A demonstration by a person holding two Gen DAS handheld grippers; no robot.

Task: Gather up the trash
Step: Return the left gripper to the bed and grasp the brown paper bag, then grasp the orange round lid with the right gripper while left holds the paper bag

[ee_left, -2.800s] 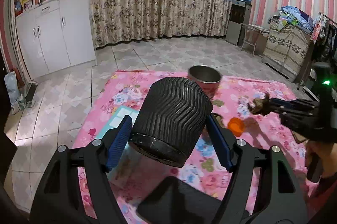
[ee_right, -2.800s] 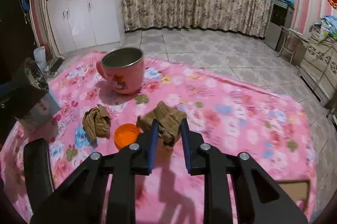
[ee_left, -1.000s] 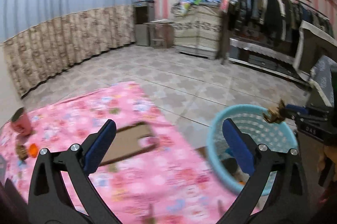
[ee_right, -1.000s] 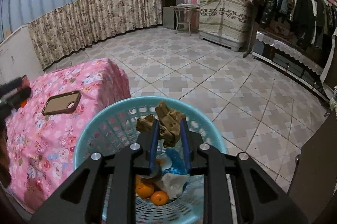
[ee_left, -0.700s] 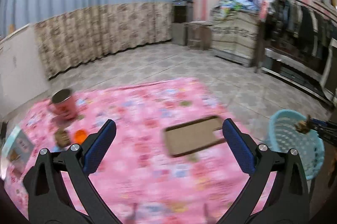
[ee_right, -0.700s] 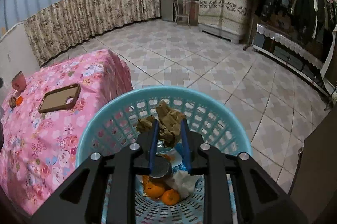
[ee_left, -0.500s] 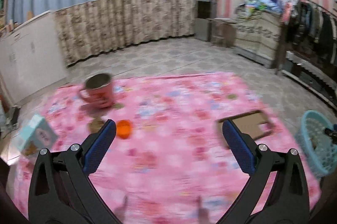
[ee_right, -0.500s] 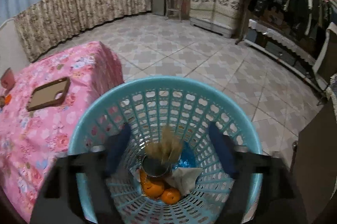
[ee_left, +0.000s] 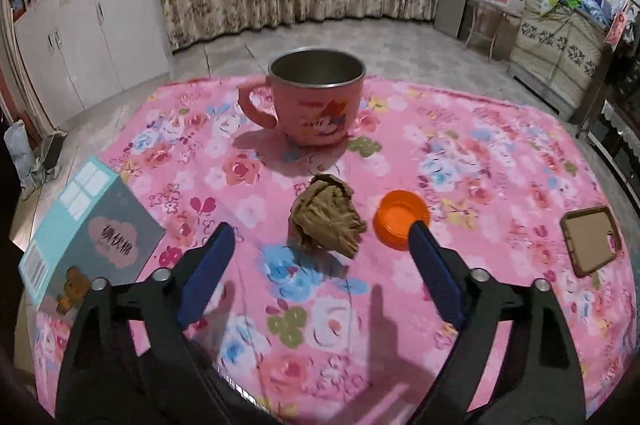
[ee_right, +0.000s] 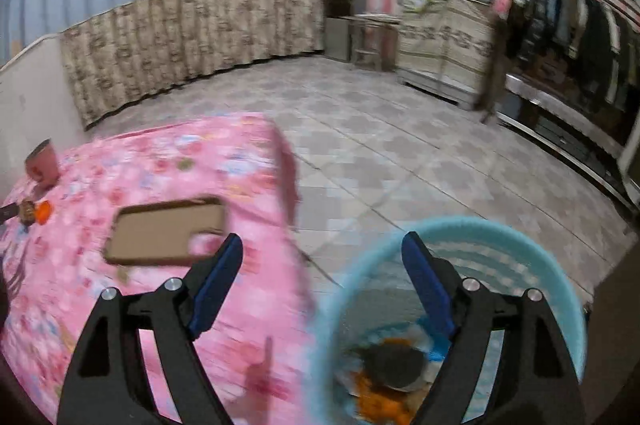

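Since the earlier frames the right gripper (ee_right: pixel 322 279) has let its brown wad go over the blue basket (ee_right: pixel 532 245) and its jaws have just been opening — they stand wide with nothing between them, while the left gripper (ee_left: pixel 320 267) has swung from the basket side back over the pink floral worktop (ee_left: pixel 500 153). Left jaws have just been closing a little yet are released and empty; the remaining crumpled brown paper wad (ee_left: pixel 326 217) lies on the cloth ahead of them, roughly centred in the gap, untouched. An orange cap (ee_left: pixel 401 219) sits just beside the wad, close behind the right-hand pad; a pink mug (ee_left: pixel 316 101) stands farther back, a teal box (ee_left: pixel 90 225) at the left edge, a phone case (ee_left: pixel 592 239) at the right edge. Step in hand, as I judge it: left-side pickup of the wad. To do it well — come down with the pads either side of the wad's bulk, keep the right-hand pad inside the cap so it is not dragged along, close firmly since crumpled paper yields, then lift clear before carrying to the basket.
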